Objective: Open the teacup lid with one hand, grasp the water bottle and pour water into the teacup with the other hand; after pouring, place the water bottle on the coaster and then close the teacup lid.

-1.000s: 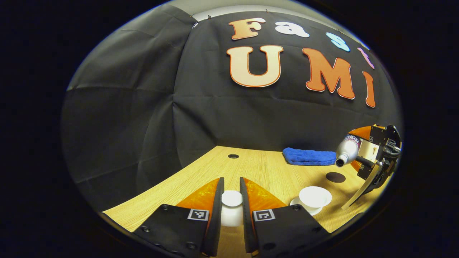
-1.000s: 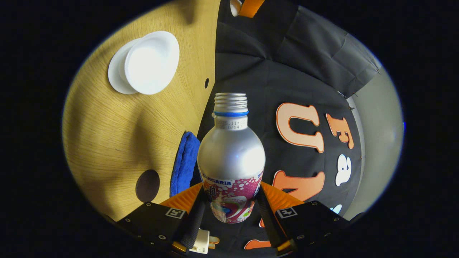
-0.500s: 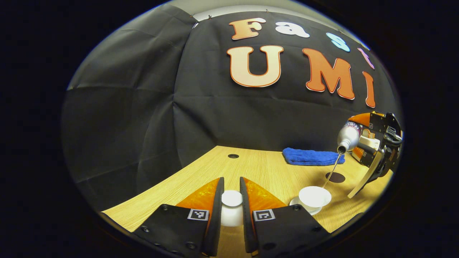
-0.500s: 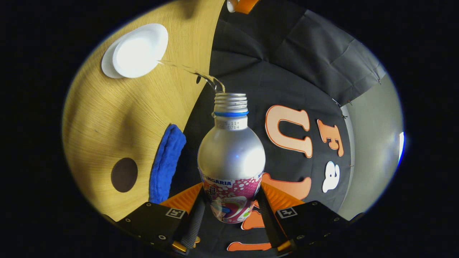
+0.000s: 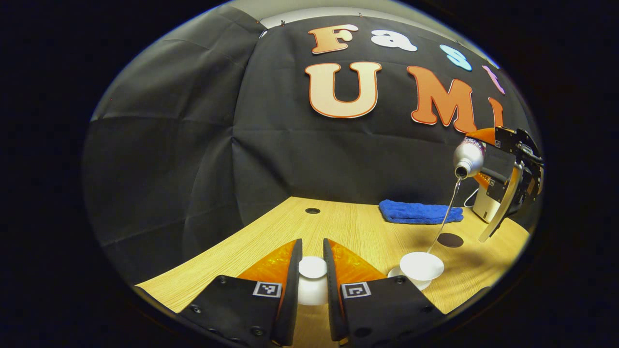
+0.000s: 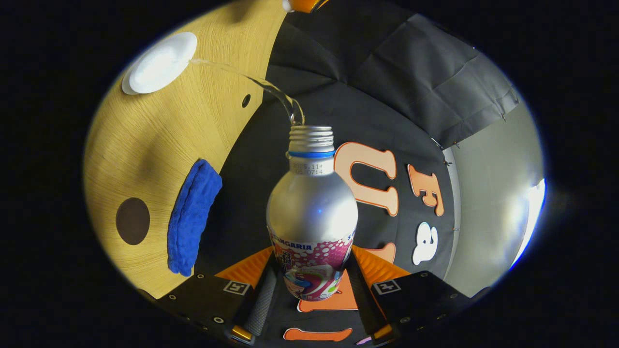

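In the left gripper view my left gripper is shut on the white teacup lid, held just above the wooden table. To its right the white teacup stands uncovered on its saucer. High at the right, my right gripper holds the silver water bottle tilted, and a thin stream of water runs from its mouth down into the cup. In the right gripper view my right gripper is shut on the bottle; the stream arcs to the teacup. The dark round coaster lies bare.
A folded blue cloth lies at the back of the table by the wall, seen also as the cloth beside the coaster. A small round hole is in the tabletop at the back.
The right gripper has lifted and tilted the bottle further. Water began to flow half a second ago and the stream into the teacup is now longer. The left gripper with the lid stayed still.
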